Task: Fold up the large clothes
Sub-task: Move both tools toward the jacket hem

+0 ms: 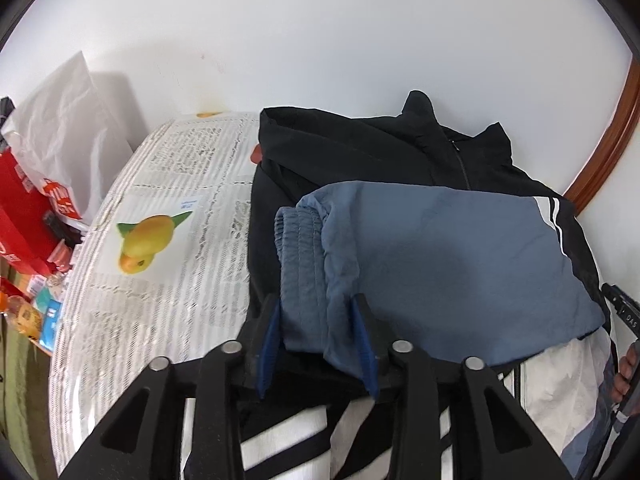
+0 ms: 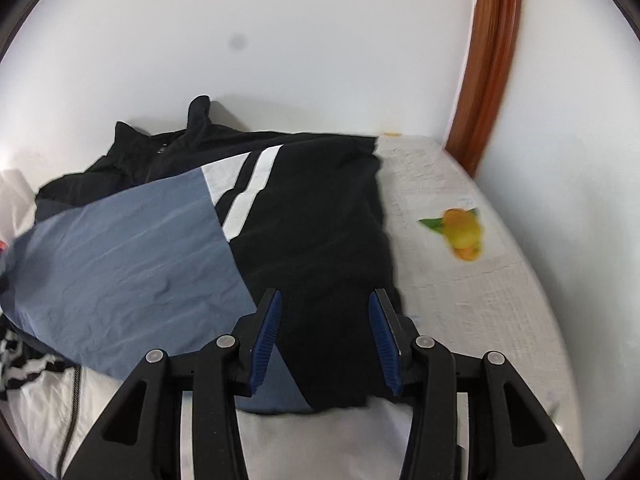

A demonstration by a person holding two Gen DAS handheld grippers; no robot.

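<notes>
Jacket: a big jacket [image 1: 360, 152] lies spread on the table, up against the white wall. It is mostly black, with blue, white and striped parts.
Collar: the black collar and the zip [image 1: 460, 160] are at the far side, next to the wall.
Blue sleeve: a blue sleeve [image 1: 440, 264] is folded across the black body of the jacket. Its stretchy cuff [image 1: 300, 256] points at the left gripper.
White stripes: two white stripes [image 2: 252, 188] sit where the blue part meets the black part.
Left gripper: the left gripper [image 1: 318, 344] is right at the blue cuff. The cuff cloth sits between its blue pads [image 1: 270, 340]. The jaws stand apart, and I cannot tell if the pads press on the cloth or just sit beside it.
Right gripper: the right gripper [image 2: 324, 340] is over the near edge of the black part. Its jaws stand wide, with black cloth between the blue pads [image 2: 266, 340]. The pads do not seem to squeeze it.
Table: the table [image 1: 160, 300] is covered with newspaper. One sheet shows a picture of yellow fruit [image 1: 146, 240].
Left side: a white bag [image 1: 68, 120] and red boxes [image 1: 24, 208] stand beside the table.
Right side: a brown wooden frame [image 2: 488, 80] runs up the wall.
Hand: a few fingers [image 1: 628, 372] show at the right edge of the left view.
</notes>
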